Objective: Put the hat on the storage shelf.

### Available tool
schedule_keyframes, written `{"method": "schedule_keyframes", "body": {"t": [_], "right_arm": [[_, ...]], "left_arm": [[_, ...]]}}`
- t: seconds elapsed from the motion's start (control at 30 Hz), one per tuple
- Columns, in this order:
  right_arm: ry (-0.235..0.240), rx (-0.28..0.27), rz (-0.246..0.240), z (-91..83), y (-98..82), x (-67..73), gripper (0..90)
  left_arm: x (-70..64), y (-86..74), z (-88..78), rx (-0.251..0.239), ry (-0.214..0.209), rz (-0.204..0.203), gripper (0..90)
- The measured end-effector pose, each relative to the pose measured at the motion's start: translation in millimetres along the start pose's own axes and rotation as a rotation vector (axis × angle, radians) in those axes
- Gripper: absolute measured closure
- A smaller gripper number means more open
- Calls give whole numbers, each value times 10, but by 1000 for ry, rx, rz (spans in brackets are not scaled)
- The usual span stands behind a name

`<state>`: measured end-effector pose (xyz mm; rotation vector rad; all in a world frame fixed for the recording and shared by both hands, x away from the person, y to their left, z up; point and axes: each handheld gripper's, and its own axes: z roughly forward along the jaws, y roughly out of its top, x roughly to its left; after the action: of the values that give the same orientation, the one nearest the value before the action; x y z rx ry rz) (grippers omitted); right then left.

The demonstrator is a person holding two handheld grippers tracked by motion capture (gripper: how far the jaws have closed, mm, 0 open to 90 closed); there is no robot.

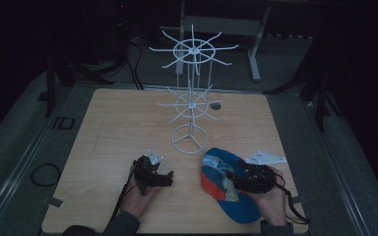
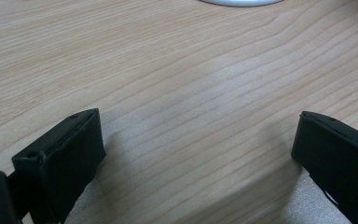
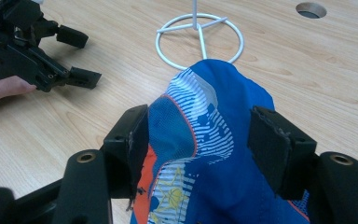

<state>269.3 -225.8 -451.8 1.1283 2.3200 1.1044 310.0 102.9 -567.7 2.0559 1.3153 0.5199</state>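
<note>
My right tongs (image 3: 198,140) are spread wide with their black jaws on either side of the crumpled blue, orange and white striped cloth cap (image 3: 205,140), straddling it but not visibly pinching, which I read as lining up a grab. The cap lies on the pale wooden tabletop (image 1: 118,123) just in front of the ring base of the white wire hook stand (image 1: 191,88), probably where it is meant to hang. My left tongs (image 1: 163,178) rest low over bare wood, wide open and empty, parked clear to the side.
</note>
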Motion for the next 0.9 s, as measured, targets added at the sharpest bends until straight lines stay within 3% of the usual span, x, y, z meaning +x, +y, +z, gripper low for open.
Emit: {"method": "schedule_keyframes", "body": {"t": [0.57,0.77,0.9], "right_arm": [[27,24,-3,-22,55,-13,382],[33,24,-19,-46,153,-29,382],[61,21,-21,-66,229,-62,368]], "left_arm": [[-1,1,0,2,0,1,26],[-1,1,0,2,0,1,26],[0,2,-2,3,-1,1,26]]}}
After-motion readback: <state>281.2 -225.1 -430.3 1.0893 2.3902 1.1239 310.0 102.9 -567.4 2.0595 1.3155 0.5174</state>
